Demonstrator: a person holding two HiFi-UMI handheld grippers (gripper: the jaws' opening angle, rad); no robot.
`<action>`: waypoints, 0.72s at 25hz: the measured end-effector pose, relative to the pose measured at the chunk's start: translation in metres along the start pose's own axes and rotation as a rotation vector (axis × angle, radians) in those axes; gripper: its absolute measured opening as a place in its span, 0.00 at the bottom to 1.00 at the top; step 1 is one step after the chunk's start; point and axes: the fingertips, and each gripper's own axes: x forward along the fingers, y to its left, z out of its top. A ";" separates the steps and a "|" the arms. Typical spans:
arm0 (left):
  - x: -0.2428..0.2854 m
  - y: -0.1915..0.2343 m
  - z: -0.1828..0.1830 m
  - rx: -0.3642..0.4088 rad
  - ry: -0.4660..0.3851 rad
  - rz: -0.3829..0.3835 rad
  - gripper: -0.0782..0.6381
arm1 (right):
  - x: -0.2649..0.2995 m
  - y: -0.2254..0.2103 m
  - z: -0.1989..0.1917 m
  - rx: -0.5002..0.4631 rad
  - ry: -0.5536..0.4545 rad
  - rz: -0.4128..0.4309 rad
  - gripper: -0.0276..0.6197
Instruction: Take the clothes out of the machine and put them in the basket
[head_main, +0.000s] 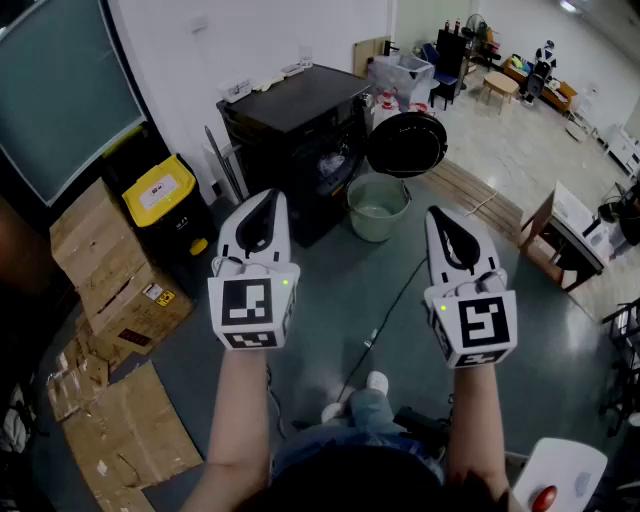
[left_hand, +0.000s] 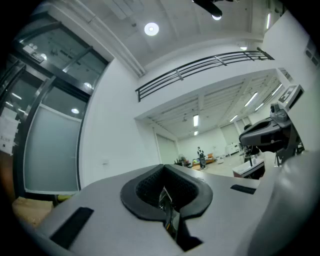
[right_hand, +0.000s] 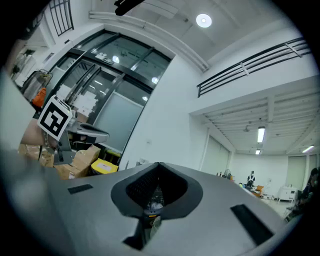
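Your left claw (head_main: 266, 205) and right claw (head_main: 443, 222) were both closed, nothing between the jaws, and held side by side. One machine (head_main: 300, 125) stood with its door (head_main: 407, 143) open and clothes (head_main: 333, 163) inside. One basket (head_main: 375, 230) sat just beside it.

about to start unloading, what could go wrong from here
The dark cable on the floor lies between the person and the black washing machine; a step forward could snag it. The round black door stands open beside the pale green round basket, so a carried load might catch on it. The left hand-held gripper and right hand-held gripper are shut and must open first.
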 end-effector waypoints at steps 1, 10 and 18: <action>-0.003 0.004 0.001 -0.011 -0.004 0.007 0.11 | -0.003 0.001 0.003 0.018 -0.002 -0.010 0.05; -0.029 0.005 0.010 -0.095 -0.067 -0.029 0.11 | -0.034 0.006 0.008 0.090 -0.007 -0.092 0.05; -0.036 0.010 -0.003 -0.100 -0.037 -0.033 0.89 | -0.027 0.026 -0.001 0.157 0.031 -0.036 0.92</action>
